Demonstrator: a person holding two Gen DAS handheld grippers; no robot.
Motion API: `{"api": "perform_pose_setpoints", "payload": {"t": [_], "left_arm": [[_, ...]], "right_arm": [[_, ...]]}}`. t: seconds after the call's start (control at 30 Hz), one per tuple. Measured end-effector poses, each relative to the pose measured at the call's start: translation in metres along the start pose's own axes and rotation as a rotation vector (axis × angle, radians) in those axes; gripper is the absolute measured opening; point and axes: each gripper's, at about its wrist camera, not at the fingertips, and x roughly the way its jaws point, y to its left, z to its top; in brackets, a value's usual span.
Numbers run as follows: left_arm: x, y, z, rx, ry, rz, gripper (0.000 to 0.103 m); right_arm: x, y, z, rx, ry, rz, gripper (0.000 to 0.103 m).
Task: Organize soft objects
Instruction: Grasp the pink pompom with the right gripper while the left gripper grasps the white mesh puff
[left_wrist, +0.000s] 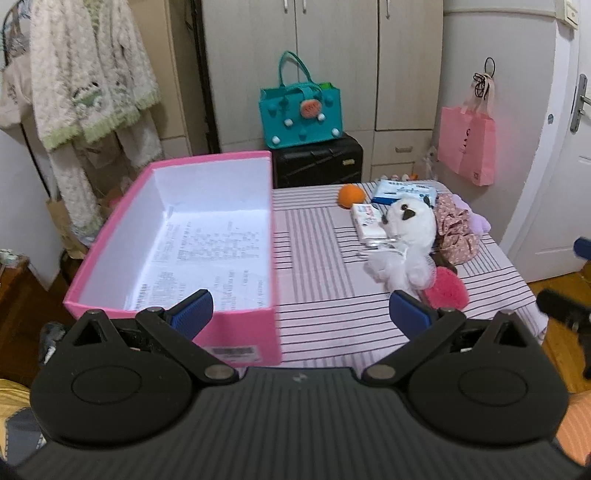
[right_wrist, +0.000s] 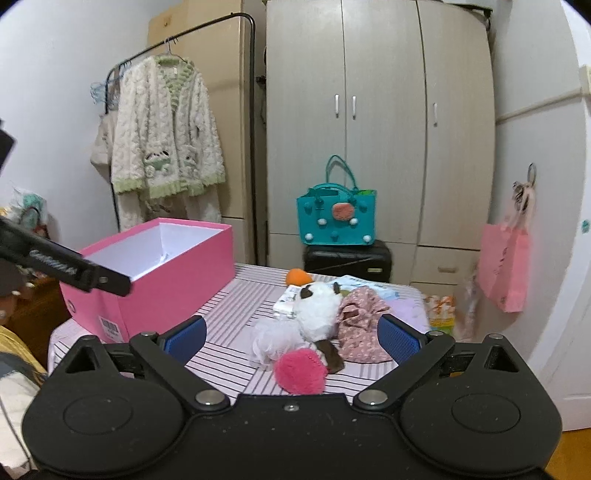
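Note:
A pink box (left_wrist: 177, 236) with a white inside stands open on the striped table, at the left; it also shows in the right wrist view (right_wrist: 173, 273). A pile of soft things lies at the right: a white plush toy (left_wrist: 410, 236) (right_wrist: 317, 314), a pink fluffy pad (left_wrist: 447, 288) (right_wrist: 299, 371), a floral cloth (left_wrist: 458, 232) (right_wrist: 360, 325) and an orange ball (left_wrist: 351, 195) (right_wrist: 298, 276). My left gripper (left_wrist: 301, 312) is open and empty at the table's near edge, beside the box. My right gripper (right_wrist: 291, 338) is open and empty, just short of the pile.
Tissue packs (left_wrist: 367, 221) (left_wrist: 402, 190) lie behind the plush toy. The striped table (left_wrist: 314, 266) drops off at the right. A teal bag (left_wrist: 301, 110) sits on a black case (left_wrist: 317, 160) by the wardrobe. A pink bag (left_wrist: 467, 147) hangs at the right. A robe (right_wrist: 166, 147) hangs at the left.

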Motion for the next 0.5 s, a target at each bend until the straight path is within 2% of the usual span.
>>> {"api": "perform_pose_setpoints", "payload": {"t": [0.17,0.33,0.5], "left_arm": [[0.026,-0.016,0.013,0.012,0.024,-0.033,0.103],[0.046,-0.041,0.023,0.083,0.003,-0.086,0.103],[0.073,-0.067,0.03,0.144,0.006,-0.168,0.101]], "right_arm": [[0.02,-0.018,-0.01,0.013,-0.012,0.049,0.101],[0.052,-0.028,-0.027,0.016,0.05,0.06,0.1],[0.087,-0.031,-0.047,0.052,0.113,0.096,0.094]]}}
